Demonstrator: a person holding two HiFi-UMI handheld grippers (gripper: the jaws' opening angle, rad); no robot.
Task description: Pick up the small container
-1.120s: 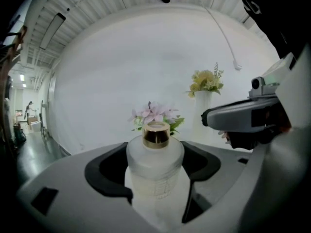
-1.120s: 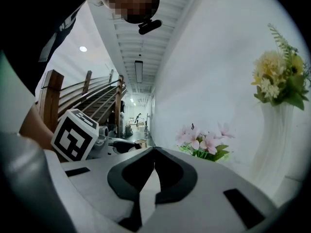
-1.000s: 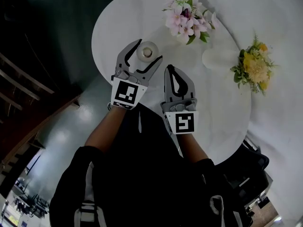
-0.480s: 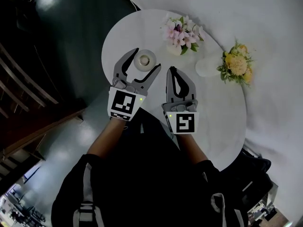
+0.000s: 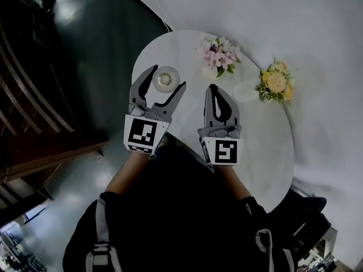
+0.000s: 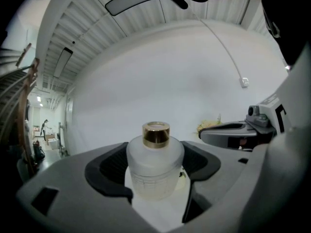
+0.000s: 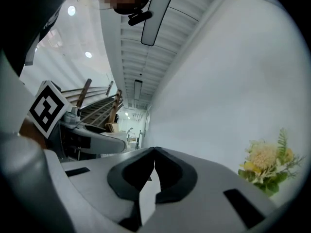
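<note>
The small container (image 5: 165, 79) is a frosted white bottle with a gold cap (image 6: 156, 133), standing upright near the left edge of the round white table (image 5: 266, 146). My left gripper (image 5: 167, 77) is open, one jaw on each side of the bottle. In the left gripper view the bottle (image 6: 154, 171) stands between the two dark pads (image 6: 108, 165), and I cannot tell whether they touch it. My right gripper (image 5: 213, 89) hovers over the table to the right of the left one, shut with nothing in it; its tips (image 7: 154, 150) meet.
A pink flower bunch (image 5: 218, 54) stands behind the grippers. A yellow bunch (image 5: 275, 82) with a white vase (image 5: 244, 90) stands at the back right, also seen in the right gripper view (image 7: 266, 163). Dark floor and wooden stairs (image 5: 34, 118) lie off the table's left edge.
The head view has pulled back, so the table looks smaller and further off. The left gripper stays open around the bottle and the right gripper stays shut beside it.
</note>
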